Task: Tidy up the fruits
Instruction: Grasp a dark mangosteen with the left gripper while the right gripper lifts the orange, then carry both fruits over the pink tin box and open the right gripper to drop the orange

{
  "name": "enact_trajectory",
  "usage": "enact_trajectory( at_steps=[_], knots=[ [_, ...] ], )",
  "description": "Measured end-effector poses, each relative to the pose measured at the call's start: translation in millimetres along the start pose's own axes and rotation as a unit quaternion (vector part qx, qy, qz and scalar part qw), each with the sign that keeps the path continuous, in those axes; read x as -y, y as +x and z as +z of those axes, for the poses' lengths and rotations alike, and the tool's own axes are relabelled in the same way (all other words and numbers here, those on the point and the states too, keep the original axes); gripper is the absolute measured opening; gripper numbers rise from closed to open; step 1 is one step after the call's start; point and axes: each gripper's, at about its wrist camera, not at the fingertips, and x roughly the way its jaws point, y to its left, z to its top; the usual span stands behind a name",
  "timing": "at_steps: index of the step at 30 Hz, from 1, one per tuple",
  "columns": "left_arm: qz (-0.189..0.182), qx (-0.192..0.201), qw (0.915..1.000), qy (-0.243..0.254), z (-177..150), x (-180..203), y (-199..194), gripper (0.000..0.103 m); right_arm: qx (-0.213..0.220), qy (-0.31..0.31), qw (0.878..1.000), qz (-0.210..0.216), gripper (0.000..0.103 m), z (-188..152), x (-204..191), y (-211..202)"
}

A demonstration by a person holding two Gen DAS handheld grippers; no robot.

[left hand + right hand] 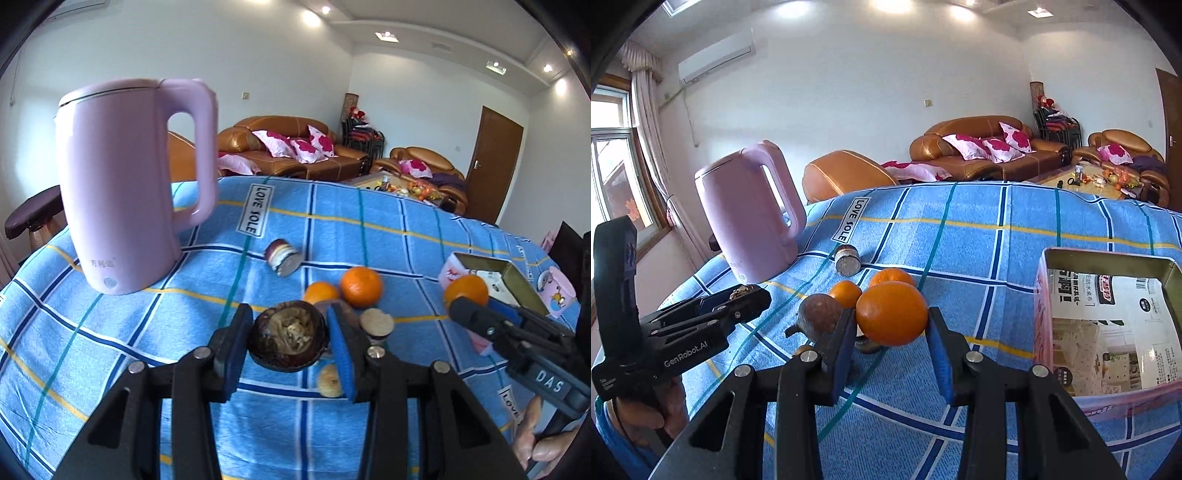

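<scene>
My left gripper (290, 341) is shut on a dark brown halved fruit shell (288, 341) with pale pulp, held above the blue checked cloth (147, 332). My right gripper (891, 321) is shut on an orange (892, 313), lifted over the cloth; it also shows in the left wrist view (466, 290). Two more oranges (361, 287) (320, 292) lie on the cloth beyond the left gripper. A whole brown fruit (817, 319) and cut fruit pieces (376, 322) (330, 380) lie nearby. An open rectangular tin box (1108, 321) stands at the right.
A pink kettle (133, 192) stands at the left on the table. A small jar (282, 257) lies on its side behind the oranges. A pink cup (557, 291) sits beyond the tin. Sofas and a coffee table are behind the table.
</scene>
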Motion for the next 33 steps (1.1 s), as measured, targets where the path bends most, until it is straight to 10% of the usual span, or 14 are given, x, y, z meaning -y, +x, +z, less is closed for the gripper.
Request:
enact_trajectory(
  at_steps=[33],
  knots=[
    [-0.055, 0.012, 0.9946, 0.087, 13, 130, 11, 0.043, 0.064, 0.074, 0.982, -0.160, 0.041, -1, 149, -79]
  ],
)
